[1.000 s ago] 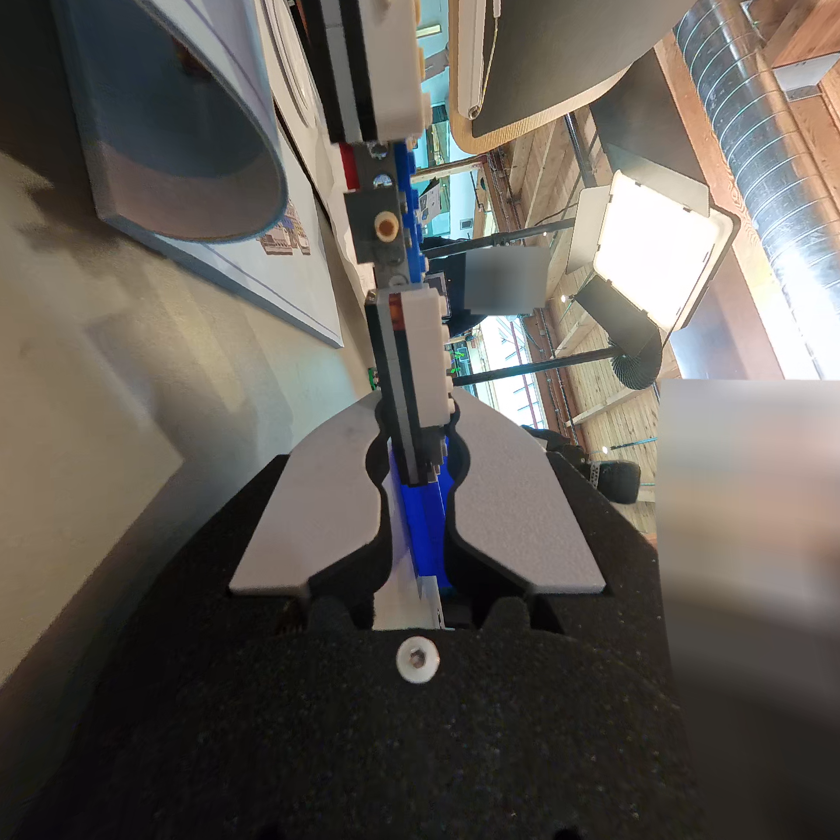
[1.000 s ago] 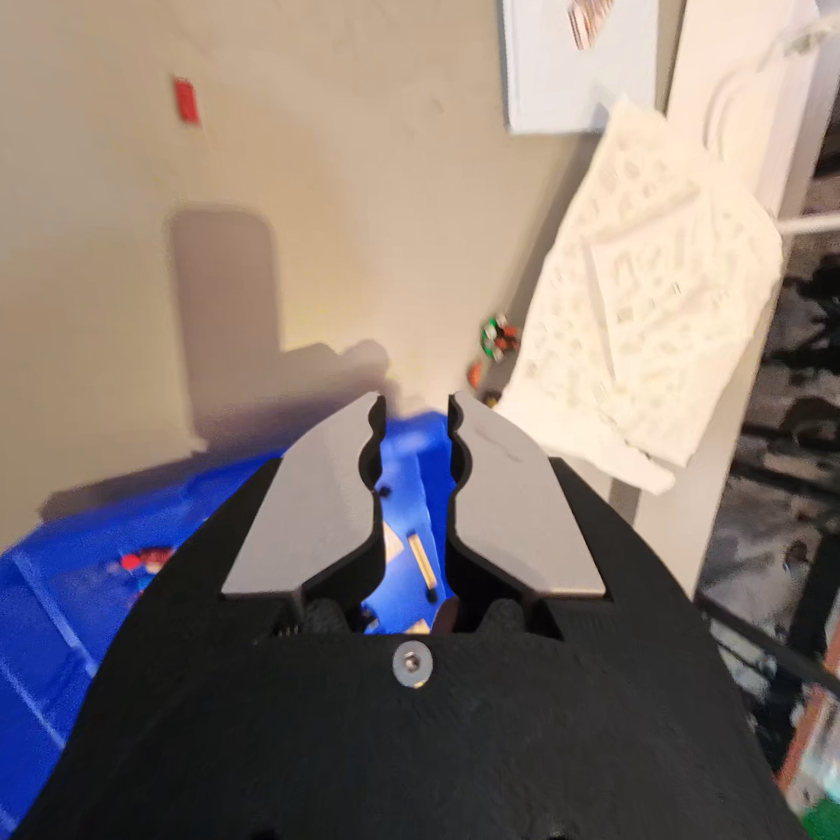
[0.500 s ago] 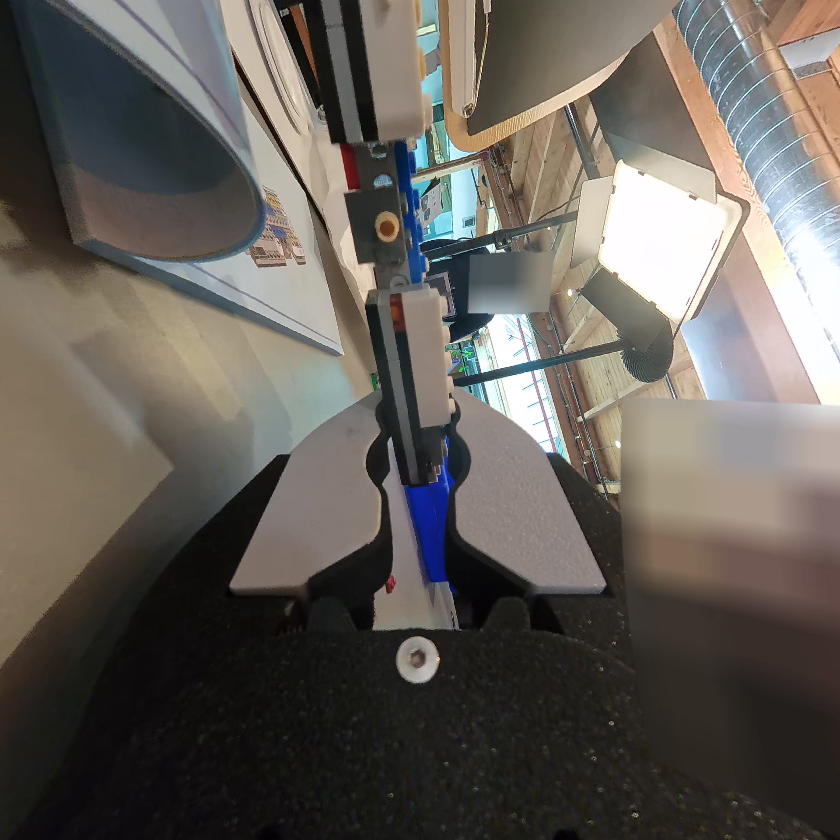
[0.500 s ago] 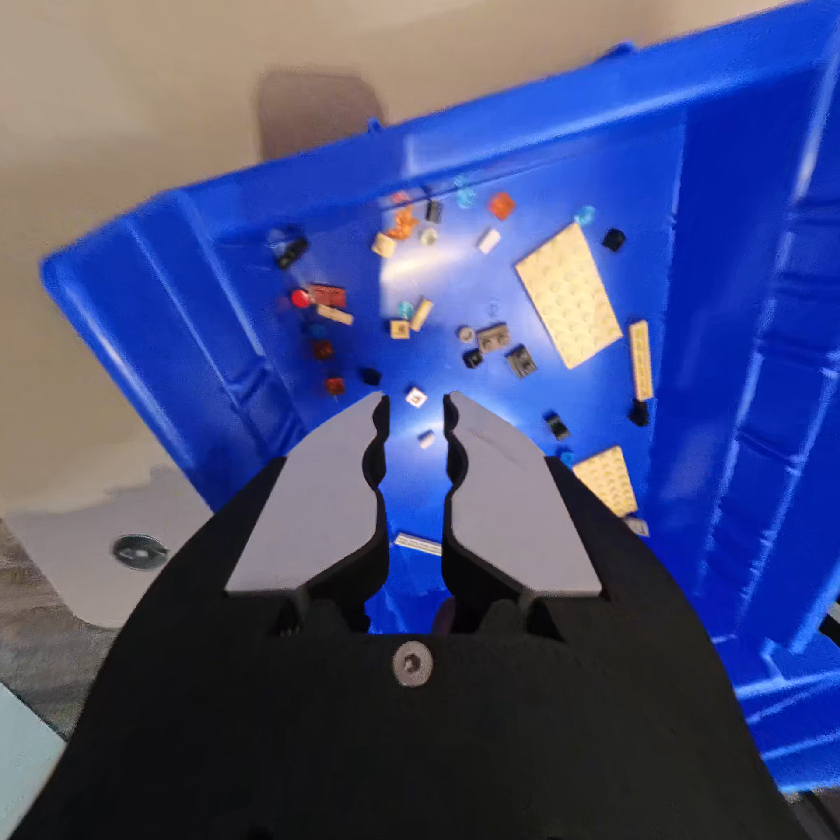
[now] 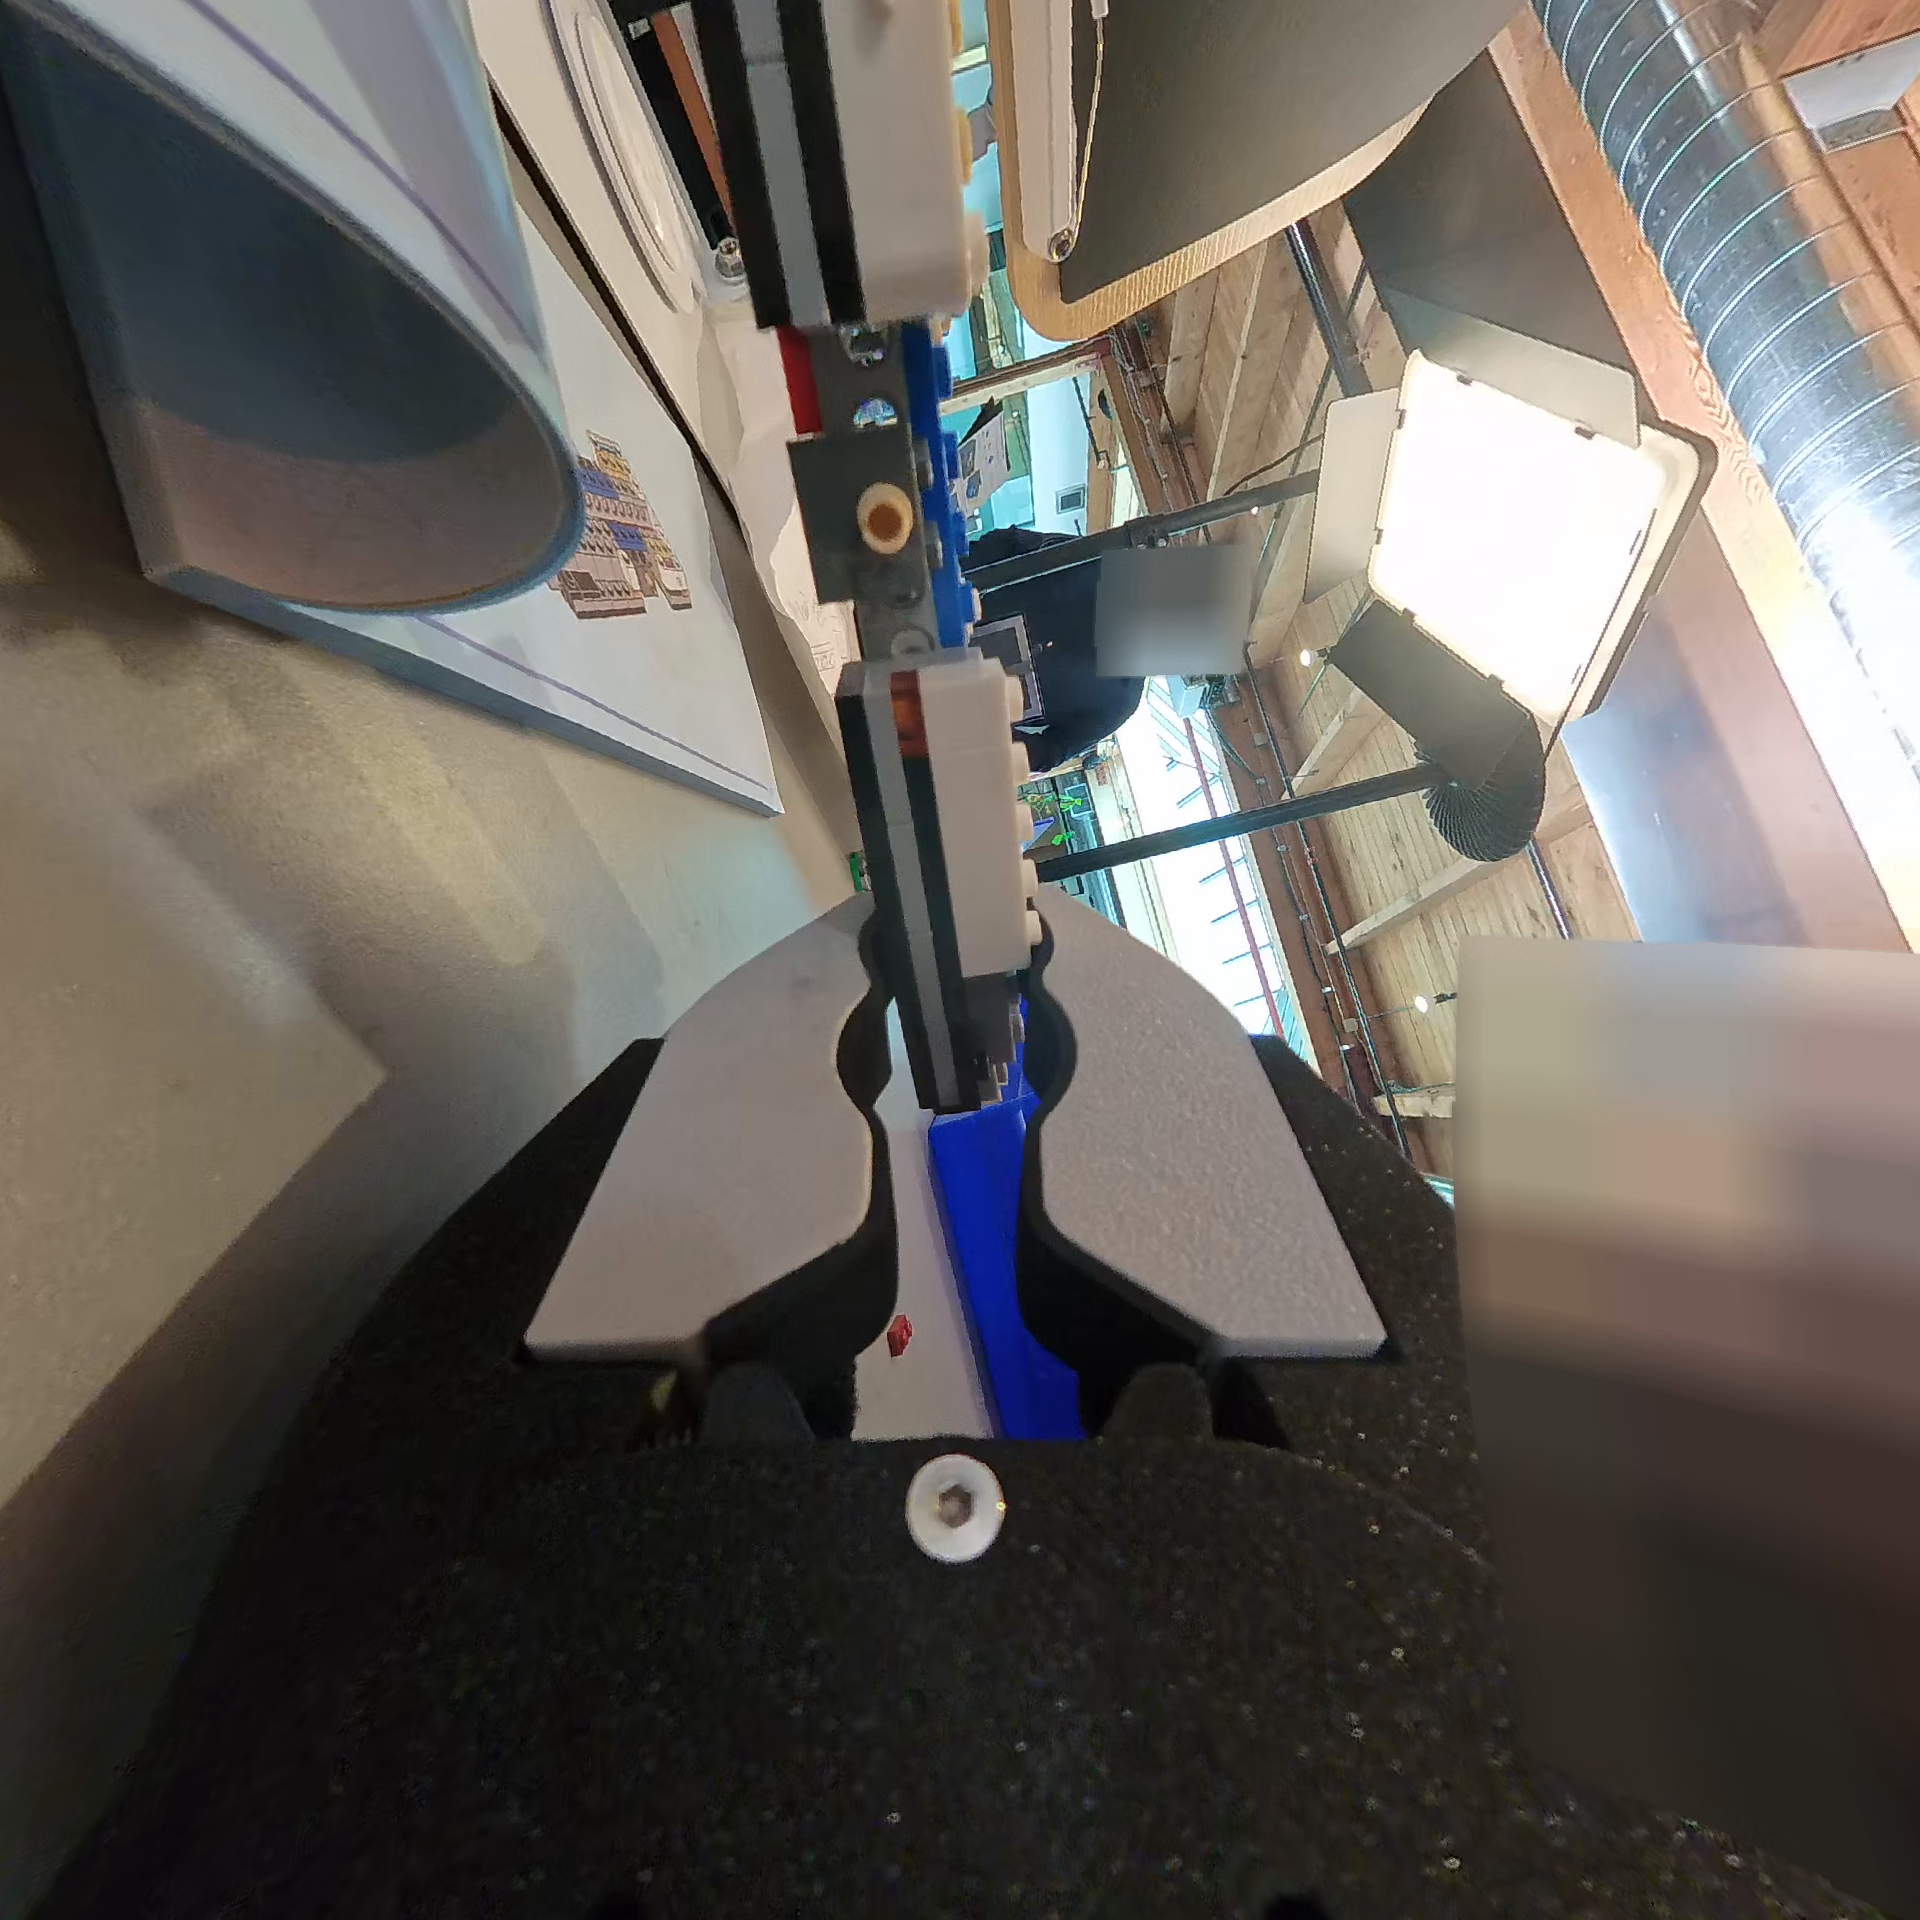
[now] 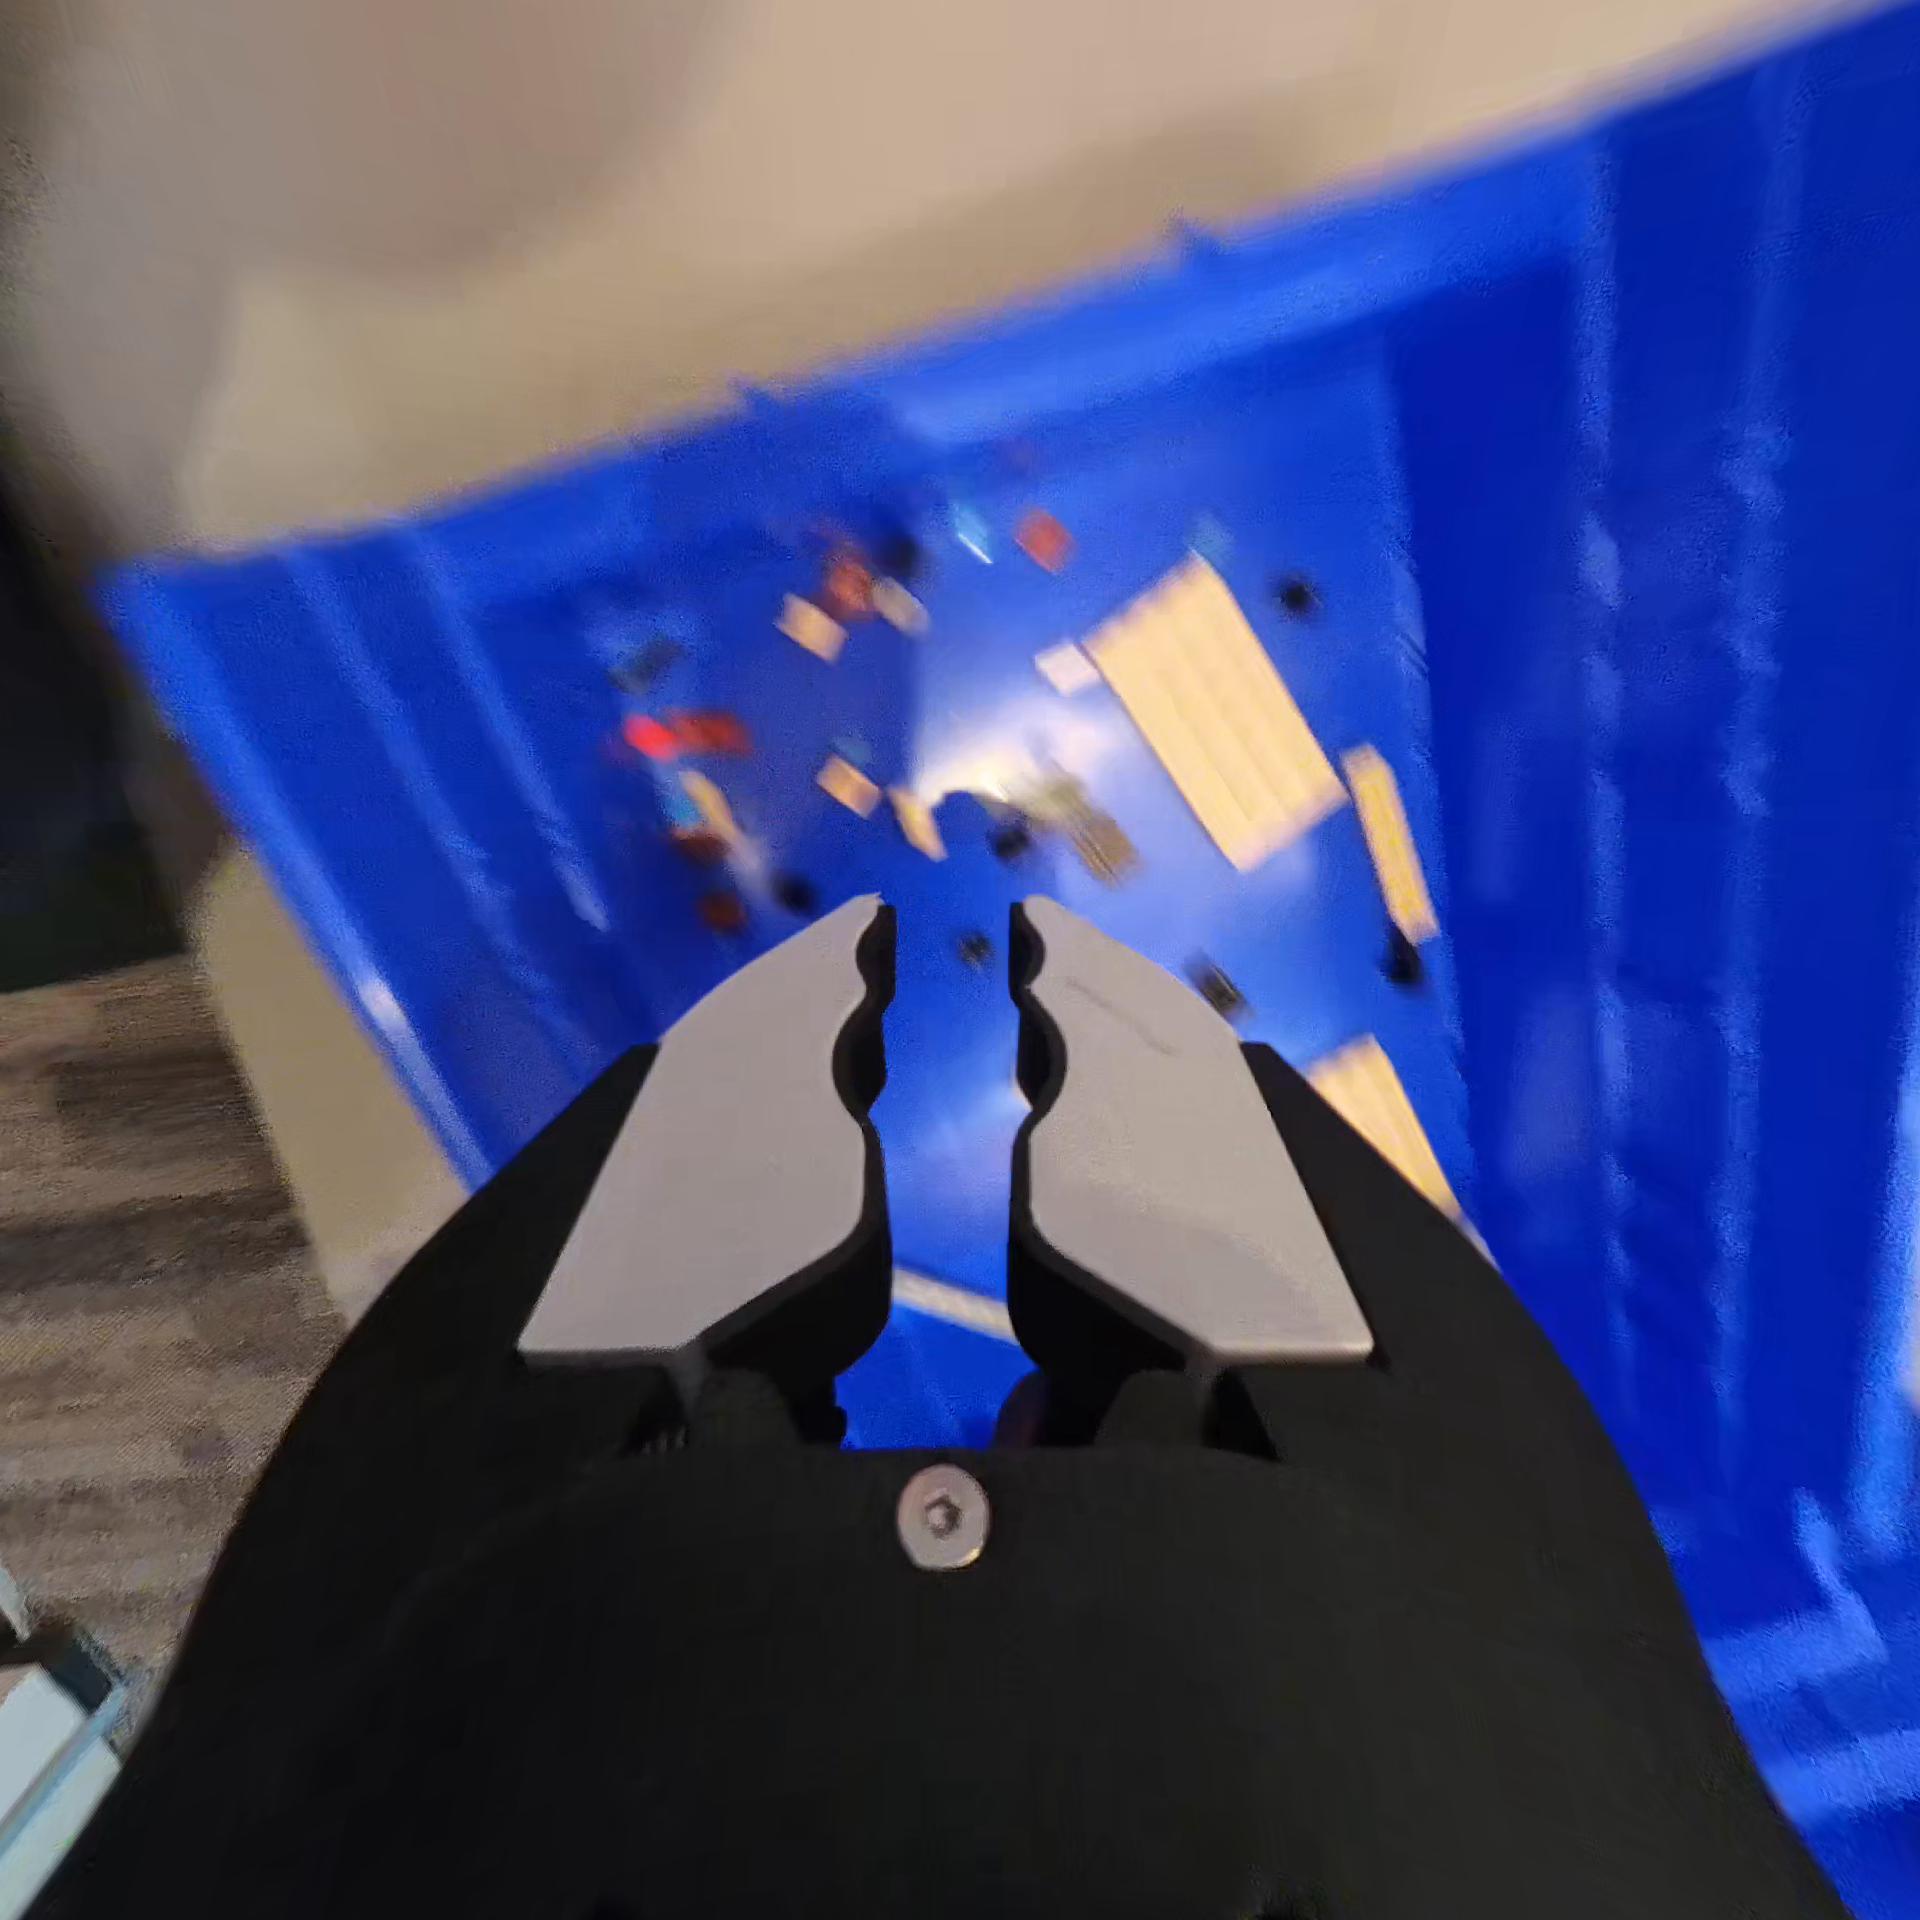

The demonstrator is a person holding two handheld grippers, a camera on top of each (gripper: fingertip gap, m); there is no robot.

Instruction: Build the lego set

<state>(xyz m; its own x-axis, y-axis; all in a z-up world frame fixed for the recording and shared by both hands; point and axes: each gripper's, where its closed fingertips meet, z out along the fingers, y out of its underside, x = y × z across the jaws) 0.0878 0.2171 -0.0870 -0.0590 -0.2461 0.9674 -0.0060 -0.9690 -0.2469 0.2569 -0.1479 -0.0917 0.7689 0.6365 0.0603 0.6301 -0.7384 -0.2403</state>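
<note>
My left gripper (image 5: 951,951) is shut on a long toy-brick assembly (image 5: 935,831) of black, grey and white layers with blue and dark grey parts farther up. It holds the assembly raised, end-on between its pads. My right gripper (image 6: 948,925) is open and empty, with a gap between its fingers. It hangs over a blue bin (image 6: 1683,831) that holds several small loose bricks and a large tan plate (image 6: 1210,717). The right wrist view is blurred by motion.
In the left wrist view a curled instruction booklet (image 5: 312,343) lies on the beige table (image 5: 208,987) at the left. A bright lamp panel (image 5: 1507,561) on a stand is at the right. The blue bin's edge (image 5: 987,1247) and a small red brick (image 5: 900,1333) show under my fingers. Spacing between my two grippers at the tips: around 40 cm.
My right gripper swung from the table and a paper sheet to over the blue bin and moved closer to its bricks; its fingers narrowed slightly. My left gripper kept its hold and barely moved.
</note>
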